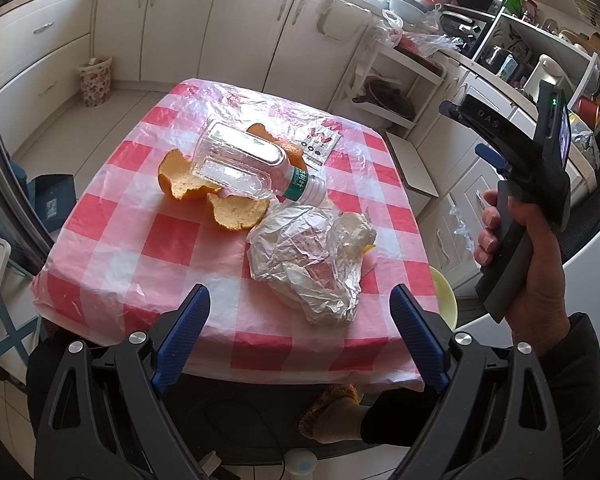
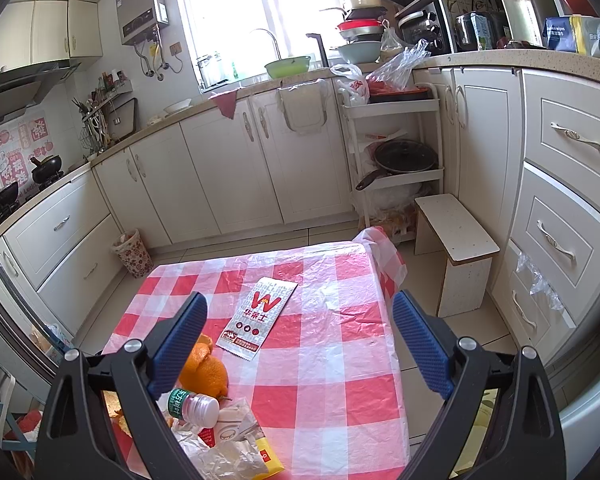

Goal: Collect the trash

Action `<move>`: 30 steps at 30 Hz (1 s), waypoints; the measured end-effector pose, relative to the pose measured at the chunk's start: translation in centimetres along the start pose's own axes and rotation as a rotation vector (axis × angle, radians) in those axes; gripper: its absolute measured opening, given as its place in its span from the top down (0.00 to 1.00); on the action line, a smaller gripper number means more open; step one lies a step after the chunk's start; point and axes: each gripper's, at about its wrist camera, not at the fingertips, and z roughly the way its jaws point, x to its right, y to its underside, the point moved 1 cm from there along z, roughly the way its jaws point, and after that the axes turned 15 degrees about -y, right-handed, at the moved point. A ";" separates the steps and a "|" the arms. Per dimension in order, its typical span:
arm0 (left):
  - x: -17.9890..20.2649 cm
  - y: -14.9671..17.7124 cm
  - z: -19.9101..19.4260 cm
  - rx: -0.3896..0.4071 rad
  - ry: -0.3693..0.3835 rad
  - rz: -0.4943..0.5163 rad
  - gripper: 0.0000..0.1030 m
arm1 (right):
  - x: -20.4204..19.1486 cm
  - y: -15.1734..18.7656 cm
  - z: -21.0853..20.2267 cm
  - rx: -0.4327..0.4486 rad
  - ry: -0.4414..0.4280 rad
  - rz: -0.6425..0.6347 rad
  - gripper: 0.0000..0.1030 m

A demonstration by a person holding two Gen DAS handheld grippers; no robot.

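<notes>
A small tabletop (image 1: 140, 248) under a red-and-white checked plastic cover stands in a kitchen ringed by cream cabinets (image 2: 228, 176), with a flowered waste bin (image 1: 95, 80) on the tiled floor near them. On it lie a clear plastic bottle (image 1: 240, 164) across orange peels (image 1: 236, 214), a crumpled foil wrapper (image 1: 304, 264) just beside them, and a flat printed sachet (image 2: 258, 318), possibly a wet wipe. Both the left tongs (image 1: 300, 332) and right tongs (image 2: 300, 344) are spread wide, holding nothing, above the near edge.
</notes>
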 end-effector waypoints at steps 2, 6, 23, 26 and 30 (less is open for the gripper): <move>-0.1 0.2 0.1 0.000 -0.002 -0.001 0.15 | 0.1 0.0 0.0 0.000 0.000 0.000 0.12; -0.2 0.3 0.3 -0.006 -0.006 -0.004 0.15 | 0.0 0.0 0.0 0.000 0.000 0.001 0.12; -0.2 0.3 0.1 -0.008 -0.008 -0.007 0.14 | 0.1 -0.1 0.0 -0.001 -0.001 0.000 0.12; -0.2 0.3 0.1 -0.009 -0.007 -0.008 0.14 | 0.1 -0.1 0.0 -0.001 0.000 0.000 0.12; -0.3 0.3 0.1 -0.008 -0.008 -0.009 0.14 | 0.1 -0.1 0.0 -0.002 0.000 0.000 0.12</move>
